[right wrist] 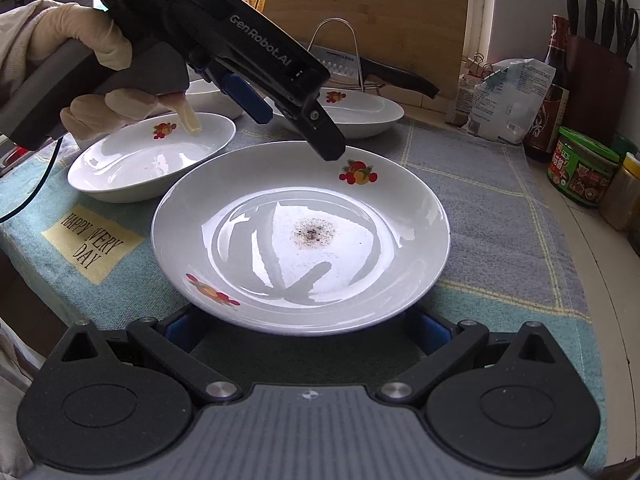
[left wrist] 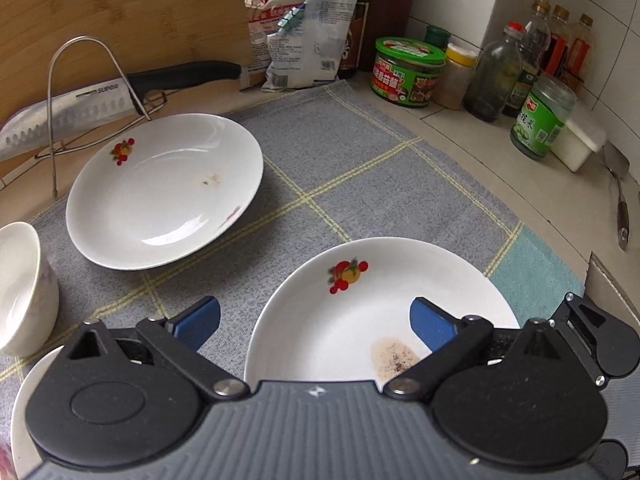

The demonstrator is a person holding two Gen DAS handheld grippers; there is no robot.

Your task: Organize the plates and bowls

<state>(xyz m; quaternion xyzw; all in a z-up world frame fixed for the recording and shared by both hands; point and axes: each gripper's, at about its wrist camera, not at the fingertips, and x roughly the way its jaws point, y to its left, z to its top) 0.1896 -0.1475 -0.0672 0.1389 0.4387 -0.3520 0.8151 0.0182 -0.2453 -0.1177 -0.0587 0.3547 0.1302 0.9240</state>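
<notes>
While the left gripper point(left wrist: 314, 322) hangs over the near plate point(right wrist: 301, 236), its blue pads point(left wrist: 200, 322) stand wide apart with nothing pressed between them: one pad is over the cloth just left of the plate, the other over the plate's inside, so the rim passes between them. From the right wrist view this gripper comes in from the upper left, held by a gloved hand point(right wrist: 80, 68), its dark tip just above the plate's far rim beside a fruit motif. The near plate lies flat on a grey and blue checked cloth point(left wrist: 360, 168) and carries a speckled brown smear near its middle. The right gripper point(right wrist: 304, 330) sits low at the plate's near edge, its fingers spread on either side under the rim; whether they touch the plate I cannot tell. A second plate point(left wrist: 164, 190) rests on the cloth farther away and to the left, apart from the near one, and a third plate point(right wrist: 152, 160) lies to the left in the right wrist view. A white bowl point(left wrist: 22, 288) stands at the left edge. Beyond the cloth, a knife point(left wrist: 100, 108) lies across a wire rack point(left wrist: 86, 92), a cutting board point(left wrist: 120, 12) leans behind it, and jars and bottles point(left wrist: 496, 76) line the far right.
</notes>
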